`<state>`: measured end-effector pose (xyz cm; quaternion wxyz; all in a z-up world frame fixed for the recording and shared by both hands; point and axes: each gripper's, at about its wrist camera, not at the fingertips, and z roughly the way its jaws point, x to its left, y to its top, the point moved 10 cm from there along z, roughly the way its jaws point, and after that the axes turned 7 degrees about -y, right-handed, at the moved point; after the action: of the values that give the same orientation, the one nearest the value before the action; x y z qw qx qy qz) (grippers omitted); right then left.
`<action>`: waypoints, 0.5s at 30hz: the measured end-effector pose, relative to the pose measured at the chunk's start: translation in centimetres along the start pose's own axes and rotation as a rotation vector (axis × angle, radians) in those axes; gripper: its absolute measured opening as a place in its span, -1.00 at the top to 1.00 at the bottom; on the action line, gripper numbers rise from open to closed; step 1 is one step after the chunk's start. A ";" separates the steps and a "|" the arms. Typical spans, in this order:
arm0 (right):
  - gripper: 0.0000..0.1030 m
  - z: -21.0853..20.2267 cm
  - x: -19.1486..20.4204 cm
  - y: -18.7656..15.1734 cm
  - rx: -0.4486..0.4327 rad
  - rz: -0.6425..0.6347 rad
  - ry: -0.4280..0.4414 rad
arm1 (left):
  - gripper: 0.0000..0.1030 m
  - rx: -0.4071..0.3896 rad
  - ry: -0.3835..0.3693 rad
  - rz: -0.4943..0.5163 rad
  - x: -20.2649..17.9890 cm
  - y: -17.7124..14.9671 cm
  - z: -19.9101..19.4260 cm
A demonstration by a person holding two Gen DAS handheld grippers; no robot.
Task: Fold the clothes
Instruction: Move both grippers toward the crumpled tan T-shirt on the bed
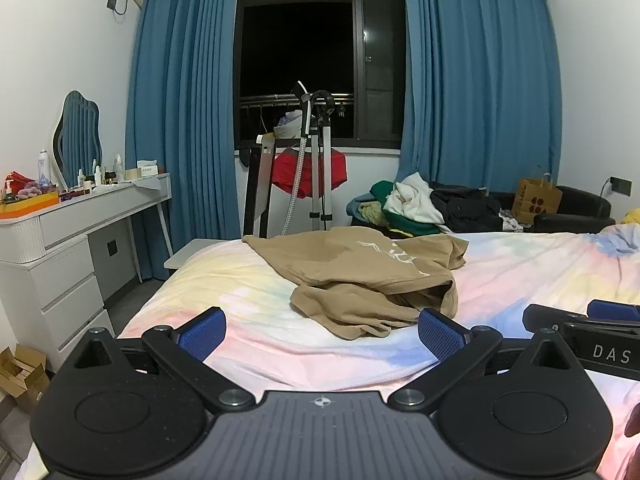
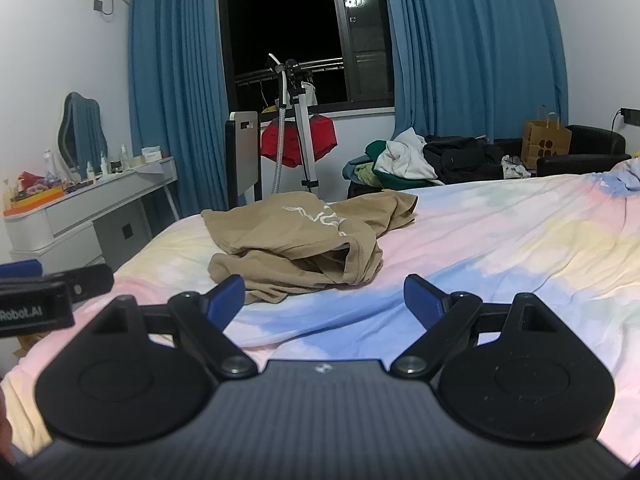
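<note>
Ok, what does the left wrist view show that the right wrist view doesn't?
Only the left wrist view shows the cardboard boxes on the floor by the dresser, and the right gripper at its right edge.

Only the right wrist view shows the left gripper at its left edge, and a lit window reflection.

Both show the crumpled tan T-shirt on the pastel bedsheet, the clothes pile, the paper bag, the blue curtains, and each gripper's own fingers open and holding nothing.

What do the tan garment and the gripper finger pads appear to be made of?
Tan garment: soft matte knit, probably cotton jersey; it slumps in limp folds and carries a white print. Left gripper finger pads: blue, seemingly rubbery, with a fine grid texture.
</note>
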<state>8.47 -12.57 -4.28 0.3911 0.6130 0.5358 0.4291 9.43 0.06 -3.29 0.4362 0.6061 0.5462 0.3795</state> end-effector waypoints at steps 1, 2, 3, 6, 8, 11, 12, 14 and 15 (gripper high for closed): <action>-0.71 0.0 0.0 0.0 -0.003 -0.004 -0.002 | -0.99 -0.005 0.002 0.005 0.0 0.1 0.0; -0.71 0.0 0.1 0.0 -0.007 -0.007 -0.005 | -0.99 -0.010 0.004 0.010 0.0 0.2 0.0; -0.71 0.1 0.1 0.0 -0.010 -0.011 -0.007 | -0.99 -0.017 0.006 0.022 -0.1 0.1 -0.1; -0.71 0.1 0.2 0.1 -0.020 -0.022 -0.015 | -0.99 -0.018 0.007 0.035 -0.5 0.0 -0.1; -0.71 0.2 0.2 0.1 -0.026 -0.030 -0.020 | -0.99 -0.023 0.001 0.018 -0.2 0.0 -0.5; -0.71 0.0 -0.3 0.1 -0.027 -0.010 -0.015 | -0.99 -0.018 0.006 0.023 -0.2 -0.1 -0.3; -0.71 0.3 -0.5 0.2 -0.019 -0.004 -0.015 | -0.99 -0.013 0.009 0.026 -0.3 -0.1 -0.1; -0.71 0.4 -0.8 0.2 -0.018 -0.003 -0.013 | -0.99 -0.008 0.008 0.022 -0.2 -0.2 -0.1; -0.71 0.3 -0.8 0.2 -0.018 -0.004 -0.013 | -0.99 -0.006 0.006 0.020 -0.2 -0.3 -0.1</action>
<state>8.76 -13.38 -4.27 0.4008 0.6111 0.5305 0.4294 9.19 -0.09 -3.49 0.4325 0.6090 0.5402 0.3875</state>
